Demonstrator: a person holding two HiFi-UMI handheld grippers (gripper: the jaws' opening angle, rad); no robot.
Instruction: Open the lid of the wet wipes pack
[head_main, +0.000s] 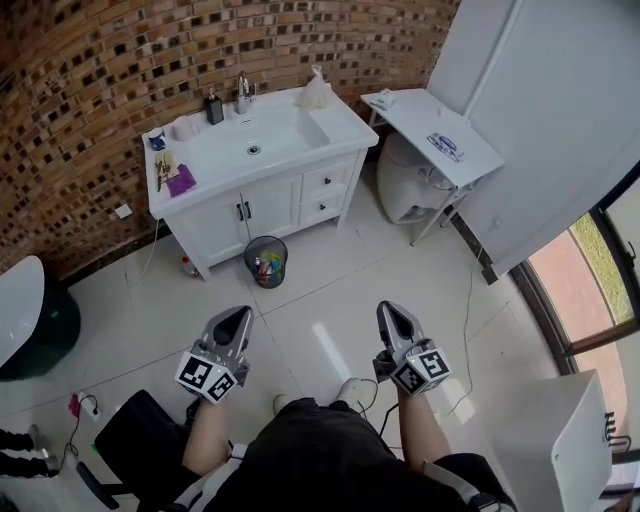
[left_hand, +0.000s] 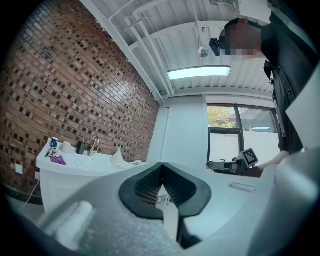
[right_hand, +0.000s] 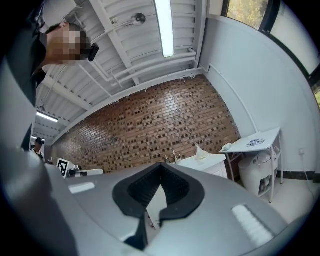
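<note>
A small flat blue-and-white pack (head_main: 445, 146), likely the wet wipes, lies on the white folding table (head_main: 420, 115) at the far right; in the right gripper view the pack (right_hand: 256, 142) is small and far off. My left gripper (head_main: 237, 318) and right gripper (head_main: 390, 312) are held side by side over the floor in front of the person, far from the table. Both point level. The left gripper (left_hand: 161, 170) has its jaws together with nothing between them. My right gripper (right_hand: 161, 172) is likewise shut and empty.
A white vanity with a sink (head_main: 290, 150) stands against the brick wall, with bottles and a purple cloth (head_main: 181, 181) on it. A mesh bin (head_main: 266, 261) sits before it. A white tank (head_main: 408, 185) stands under the table. Dark chair (head_main: 30, 320) at left, white cabinet (head_main: 560, 440) at lower right.
</note>
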